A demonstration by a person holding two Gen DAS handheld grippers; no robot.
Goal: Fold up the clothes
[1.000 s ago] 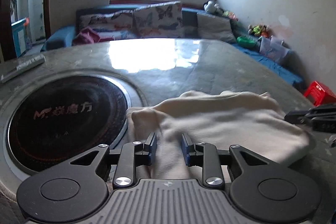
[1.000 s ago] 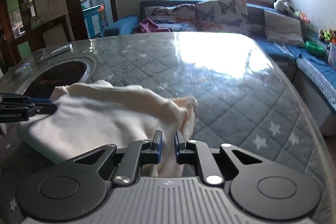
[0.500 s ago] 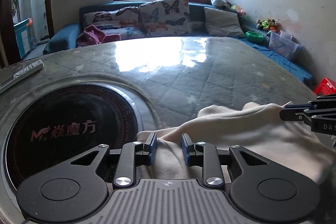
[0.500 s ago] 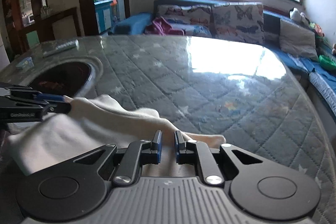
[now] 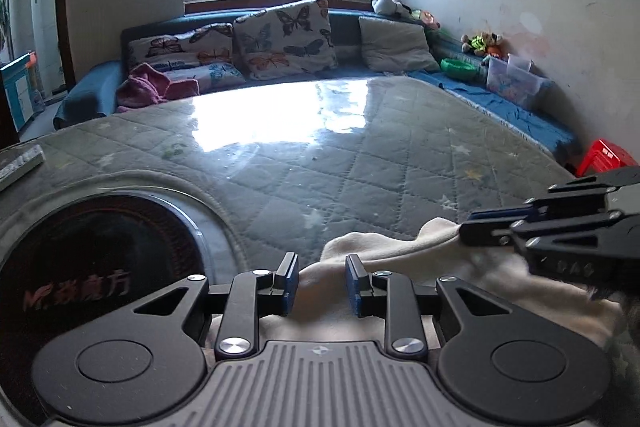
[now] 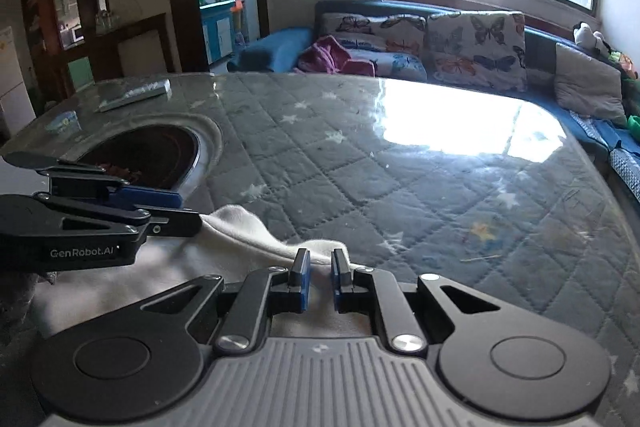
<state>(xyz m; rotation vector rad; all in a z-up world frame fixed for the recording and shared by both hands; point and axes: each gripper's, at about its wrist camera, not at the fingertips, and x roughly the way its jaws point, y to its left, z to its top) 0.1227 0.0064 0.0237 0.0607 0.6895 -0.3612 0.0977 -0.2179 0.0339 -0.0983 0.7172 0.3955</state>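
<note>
A cream garment (image 5: 384, 251) lies bunched at the near edge of the grey quilted table (image 5: 360, 155). My left gripper (image 5: 322, 283) is shut on a fold of it, with the fabric filling the gap between the blue pads. My right gripper (image 6: 320, 279) is shut on another part of the same garment (image 6: 248, 231). In the left wrist view the right gripper (image 5: 476, 227) comes in from the right with cloth at its tip. In the right wrist view the left gripper (image 6: 184, 215) comes in from the left the same way. The rest of the garment is hidden under both grippers.
A round black hob (image 5: 100, 259) is set into the table left of the garment. A flat grey box (image 6: 136, 93) lies at the table's far left edge. Behind the table stand a blue sofa with butterfly cushions (image 5: 280, 39) and a red stool (image 5: 604, 155).
Both grippers have drawn the garment's far edge back toward the near side. Much less cloth now shows ahead of them, and more of the table is uncovered.
</note>
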